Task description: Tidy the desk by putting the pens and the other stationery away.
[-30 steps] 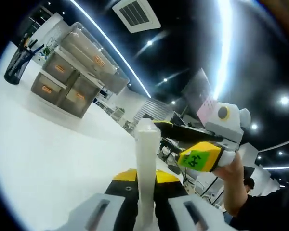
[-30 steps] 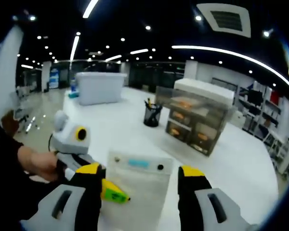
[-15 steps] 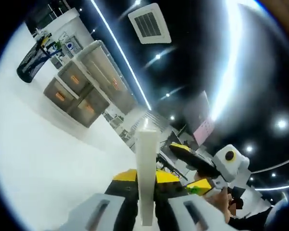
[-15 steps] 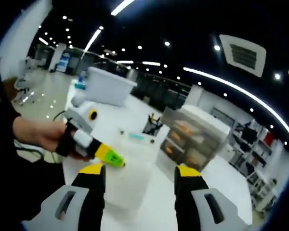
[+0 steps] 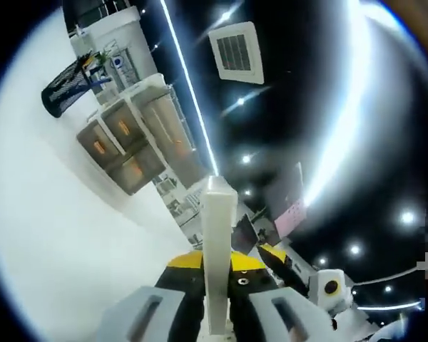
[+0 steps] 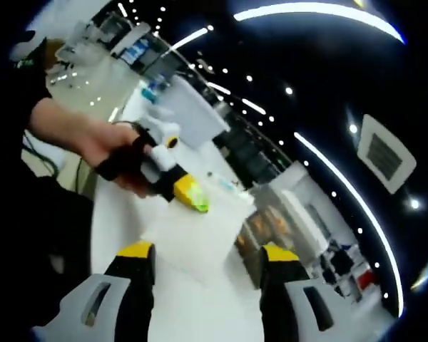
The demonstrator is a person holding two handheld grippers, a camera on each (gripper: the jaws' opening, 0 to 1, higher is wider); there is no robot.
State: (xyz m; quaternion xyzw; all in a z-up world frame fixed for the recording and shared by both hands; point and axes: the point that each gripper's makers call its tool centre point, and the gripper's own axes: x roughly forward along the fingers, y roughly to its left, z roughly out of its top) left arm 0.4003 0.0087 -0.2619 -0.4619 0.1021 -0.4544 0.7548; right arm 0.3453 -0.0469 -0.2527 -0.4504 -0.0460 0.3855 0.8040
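A flat translucent white pouch [image 5: 217, 214] stands edge-on between my left gripper's [image 5: 215, 269] jaws, which are shut on it. In the right gripper view the same pouch [image 6: 192, 235] shows its broad face, with a small blue label near its top edge, held by the left gripper [image 6: 177, 187] in a person's hand [image 6: 103, 146]. My right gripper [image 6: 207, 281] stands open just short of the pouch, with nothing between its fingers. It also comes into the left gripper view as the right gripper [image 5: 299, 274] at the lower right. A black mesh pen cup [image 5: 70, 85] with pens stands far off on the desk.
A grey drawer unit [image 5: 128, 139] with a clear lidded box on top stands beside the pen cup on the white desk [image 5: 50, 235]. The drawer unit [image 6: 271, 217] lies behind the pouch in the right gripper view. A white box [image 6: 192, 117] stands further back.
Both views have rolled and tilted with the hands. The right gripper has dropped lower and further off in the left gripper view. The pouch stays held in the left gripper.
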